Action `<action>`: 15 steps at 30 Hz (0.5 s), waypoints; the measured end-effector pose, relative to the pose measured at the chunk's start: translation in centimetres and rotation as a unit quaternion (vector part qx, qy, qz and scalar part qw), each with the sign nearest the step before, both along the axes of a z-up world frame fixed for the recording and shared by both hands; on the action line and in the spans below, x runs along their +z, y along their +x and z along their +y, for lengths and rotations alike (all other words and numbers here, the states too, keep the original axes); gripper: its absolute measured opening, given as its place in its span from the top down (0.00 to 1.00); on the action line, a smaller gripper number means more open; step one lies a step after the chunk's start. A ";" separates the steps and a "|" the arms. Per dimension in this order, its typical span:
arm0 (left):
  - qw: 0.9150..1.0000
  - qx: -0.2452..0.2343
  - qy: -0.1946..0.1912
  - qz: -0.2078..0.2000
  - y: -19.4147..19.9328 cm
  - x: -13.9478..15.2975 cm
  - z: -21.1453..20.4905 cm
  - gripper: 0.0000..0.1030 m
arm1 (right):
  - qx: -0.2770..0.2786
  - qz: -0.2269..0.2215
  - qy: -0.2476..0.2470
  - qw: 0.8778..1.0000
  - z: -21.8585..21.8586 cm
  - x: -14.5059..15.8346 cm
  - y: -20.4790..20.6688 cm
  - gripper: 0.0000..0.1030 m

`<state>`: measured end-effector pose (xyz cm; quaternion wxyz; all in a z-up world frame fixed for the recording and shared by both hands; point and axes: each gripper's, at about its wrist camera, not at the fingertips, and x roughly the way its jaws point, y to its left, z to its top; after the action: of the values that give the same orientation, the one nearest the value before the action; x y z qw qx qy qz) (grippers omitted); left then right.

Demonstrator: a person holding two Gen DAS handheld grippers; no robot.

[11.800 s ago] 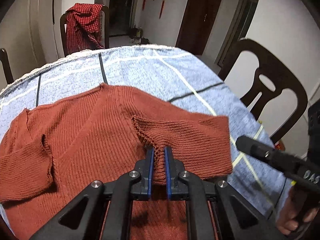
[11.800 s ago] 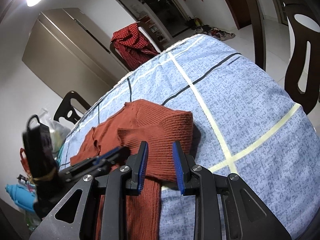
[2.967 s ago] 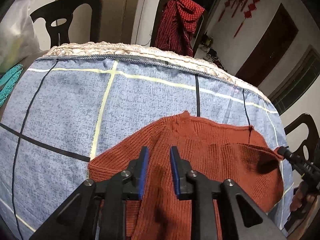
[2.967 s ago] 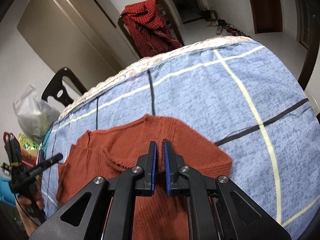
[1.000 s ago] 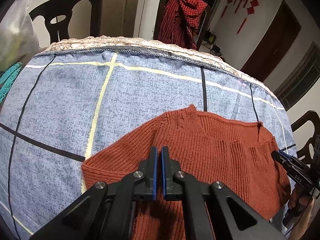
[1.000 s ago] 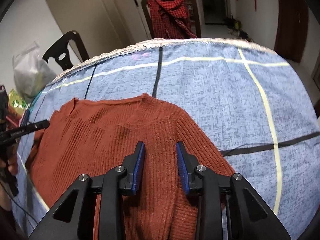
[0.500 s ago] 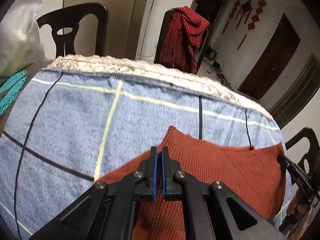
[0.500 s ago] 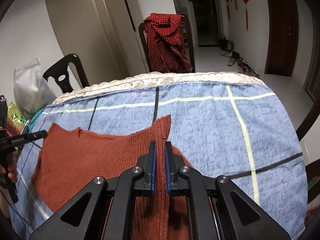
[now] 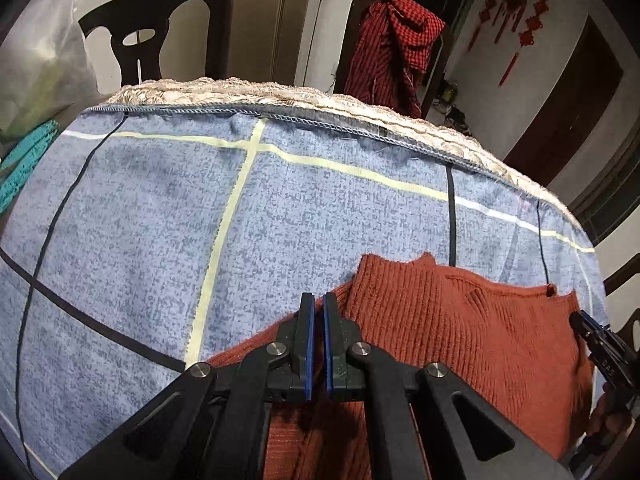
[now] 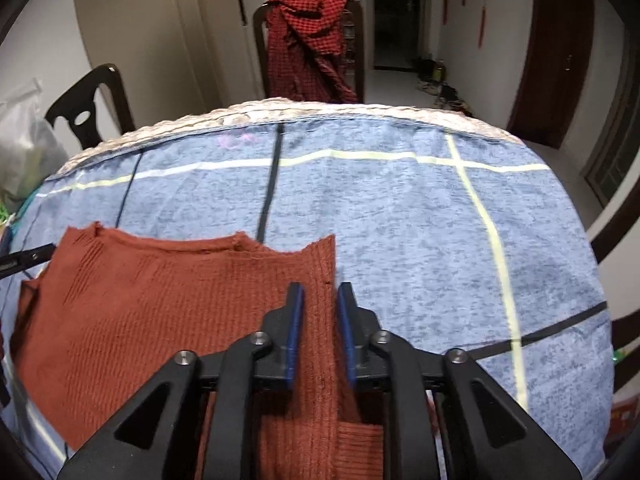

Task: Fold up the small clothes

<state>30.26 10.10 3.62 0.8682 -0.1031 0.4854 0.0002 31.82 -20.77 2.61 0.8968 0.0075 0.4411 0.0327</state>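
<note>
Left gripper (image 9: 316, 300) pressed together, pinching rust sweater (image 9: 460, 332) edge; right gripper (image 10: 319, 292) spread, straddling sweater fold.

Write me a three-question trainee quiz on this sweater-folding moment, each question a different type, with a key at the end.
1. True or false: the right hand-held gripper stands open over the rust sweater.
2. Multiple choice: what hangs on the chair behind the table? A) a white towel B) a red checked garment C) a green jacket
3. Fill in: the left hand-held gripper is ____ on a fold of the sweater.

Key:
1. True. Its blue pads are apart, with sweater showing between them.
2. B, the red checked garment.
3. Shut. The pads sit almost together on the knit at the sweater's left edge.
</note>
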 end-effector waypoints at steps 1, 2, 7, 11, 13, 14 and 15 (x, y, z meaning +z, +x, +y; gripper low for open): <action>1.000 0.001 0.001 -0.002 -0.1 0.1 0.1 0.94 | -0.002 -0.002 -0.010 1.000 0.0 0.1 -0.1 0.80; 1.000 0.002 0.003 -0.002 -0.2 0.2 0.2 0.94 | -0.006 -0.004 -0.020 1.000 0.1 0.3 -0.2 0.80; 1.000 -0.005 -0.006 -0.004 -1.4 0.7 0.4 0.74 | -0.027 -0.035 -0.060 0.997 0.2 1.6 -1.7 0.79; 1.000 -0.015 -0.002 -0.022 -3.2 1.9 -0.2 0.65 | -0.029 -0.067 -0.058 0.996 0.1 3.0 -3.8 0.79; 0.999 -0.020 -0.002 -0.031 -4.4 2.5 -0.8 0.54 | -0.019 -0.070 -0.042 0.997 0.4 3.2 -4.7 0.76; 0.999 -0.025 -0.001 -0.037 -5.1 2.7 -1.2 0.52 | -0.012 -0.069 -0.033 0.997 0.6 3.2 -5.2 0.71; 0.998 -0.034 0.002 -0.045 -5.6 2.9 -1.6 0.51 | 0.000 -0.066 -0.024 0.998 0.9 3.0 -5.6 0.68</action>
<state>24.69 8.46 6.51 0.8888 -0.0846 0.4493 -0.0325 26.21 -19.90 5.58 0.9239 -0.0165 0.3816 0.0226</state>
